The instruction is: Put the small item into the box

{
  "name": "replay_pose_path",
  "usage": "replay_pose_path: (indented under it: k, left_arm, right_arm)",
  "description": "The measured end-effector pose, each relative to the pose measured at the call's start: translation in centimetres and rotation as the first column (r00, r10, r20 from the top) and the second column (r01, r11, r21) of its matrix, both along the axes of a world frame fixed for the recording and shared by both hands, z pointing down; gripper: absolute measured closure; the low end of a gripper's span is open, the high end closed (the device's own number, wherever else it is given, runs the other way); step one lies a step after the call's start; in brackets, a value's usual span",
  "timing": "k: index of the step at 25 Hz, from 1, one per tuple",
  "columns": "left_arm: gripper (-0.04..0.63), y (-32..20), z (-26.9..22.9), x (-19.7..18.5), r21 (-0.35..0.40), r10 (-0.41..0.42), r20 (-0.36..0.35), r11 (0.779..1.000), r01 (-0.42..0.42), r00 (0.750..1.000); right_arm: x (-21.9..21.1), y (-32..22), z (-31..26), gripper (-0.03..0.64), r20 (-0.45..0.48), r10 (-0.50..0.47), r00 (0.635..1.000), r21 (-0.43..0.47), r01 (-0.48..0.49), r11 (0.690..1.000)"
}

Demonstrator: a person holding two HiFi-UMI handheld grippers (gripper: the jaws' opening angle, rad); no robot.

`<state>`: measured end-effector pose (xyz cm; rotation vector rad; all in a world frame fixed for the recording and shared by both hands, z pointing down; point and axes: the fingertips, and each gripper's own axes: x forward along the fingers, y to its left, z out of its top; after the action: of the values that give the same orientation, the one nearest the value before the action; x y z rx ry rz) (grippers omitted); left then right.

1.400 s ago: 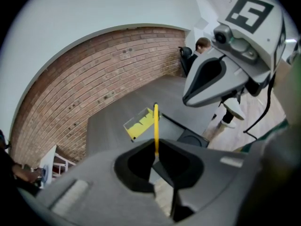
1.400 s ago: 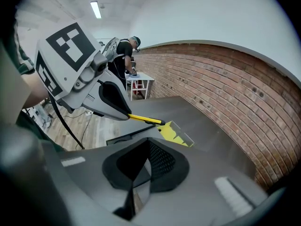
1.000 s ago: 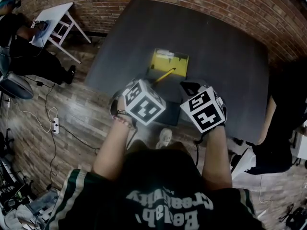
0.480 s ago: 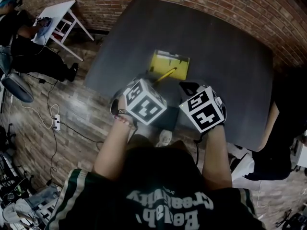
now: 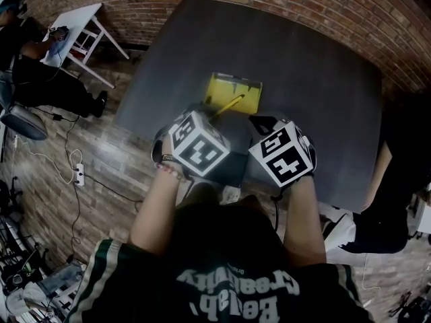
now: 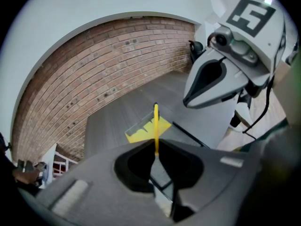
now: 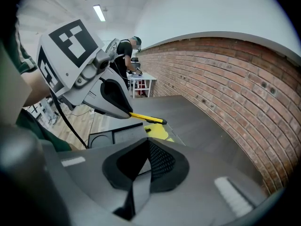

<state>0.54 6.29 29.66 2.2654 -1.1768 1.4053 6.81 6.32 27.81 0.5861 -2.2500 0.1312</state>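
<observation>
Head view looks steeply down on a dark desk (image 5: 303,66) with a shallow yellow box (image 5: 232,86) near its middle, at about one o'clock from the left hand-held gripper (image 5: 213,117). That gripper is clamped on the small item, a thin yellow stick like a pencil (image 5: 230,105), pinched at its rear end so that most of its length juts out toward one o'clock, its dark tip over the box's near edge. From the right gripper view the stick looks raised above the box, not resting in it. The right hand-held gripper (image 5: 262,121) sits at three o'clock of the left one, jaws pressed together with nothing between them. Judging by this, the step in hand is the carry to the box. To do it well, the left hand should travel on toward twelve o'clock until the whole stick is above the yellow floor, then sink and level it so the tip does not catch the clear rim, and open only when the stick is low inside. A long stick released at a slant may tip out over the wall. The right one need only stay clear at three o'clock.
</observation>
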Motion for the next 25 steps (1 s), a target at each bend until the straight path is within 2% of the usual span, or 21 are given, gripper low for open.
replay_pose_path:
  k: [7,14,25]
  left_arm:
    - [0.568,-0.9,0.1,-1.0,0.002,0.0,0.001,1.0,0.0,1.0]
    - [0.568,-2.3,0.7,-3.0,-0.013,0.035,-0.005,0.999,-0.035,0.999]
    - [0.568,-6.1,1.4,-6.1,-0.041,0.133,-0.023,0.99,-0.134,0.991]
  right_arm:
    - [-0.4,-1.0,0.3,0.611,0.003,0.019,1.0,0.005,-0.019,1.0]
    - [-2.4,-2.2,0.6,0.611,-0.016,0.053,0.998,-0.006,-0.053,0.999]
    - [-6.4,-5.9,0.7,0.611,-0.044,0.118,0.992,-0.03,-0.119,0.992]
